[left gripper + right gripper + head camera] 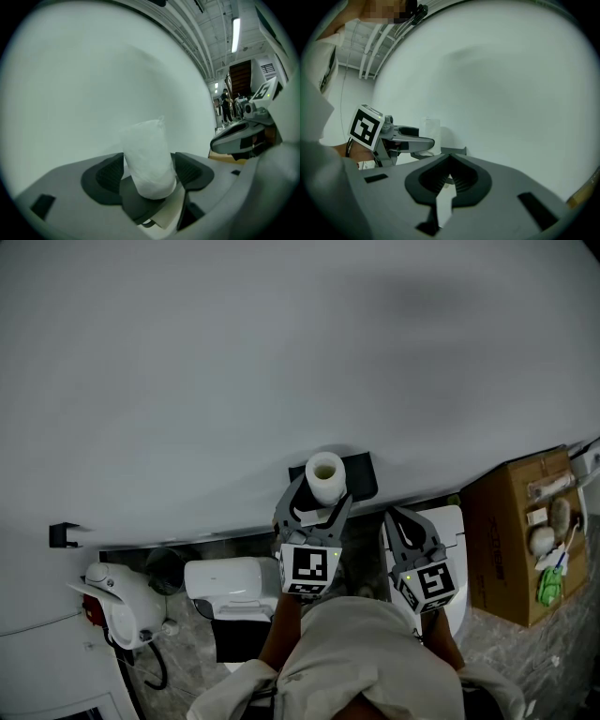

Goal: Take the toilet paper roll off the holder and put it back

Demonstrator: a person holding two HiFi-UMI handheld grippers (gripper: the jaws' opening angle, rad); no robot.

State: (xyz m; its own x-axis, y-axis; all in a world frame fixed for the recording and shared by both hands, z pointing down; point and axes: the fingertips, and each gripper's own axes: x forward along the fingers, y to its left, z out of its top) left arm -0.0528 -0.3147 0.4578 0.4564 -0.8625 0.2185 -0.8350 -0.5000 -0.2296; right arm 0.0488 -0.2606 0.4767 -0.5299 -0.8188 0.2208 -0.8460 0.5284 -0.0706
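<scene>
A white toilet paper roll stands upright on a black holder fixed to the pale wall. My left gripper reaches level toward the wall with its jaws open on either side of the roll. In the left gripper view the roll sits between the dark pads, low on the holder. My right gripper hovers just right of the holder, jaws shut and empty. The right gripper view shows its closed jaws, with the roll and the left gripper off to the left.
A brown cardboard box with small items stands at the right. A white toilet and a white fixture are below left, and a white unit lies under the right gripper. A small black bracket is on the wall.
</scene>
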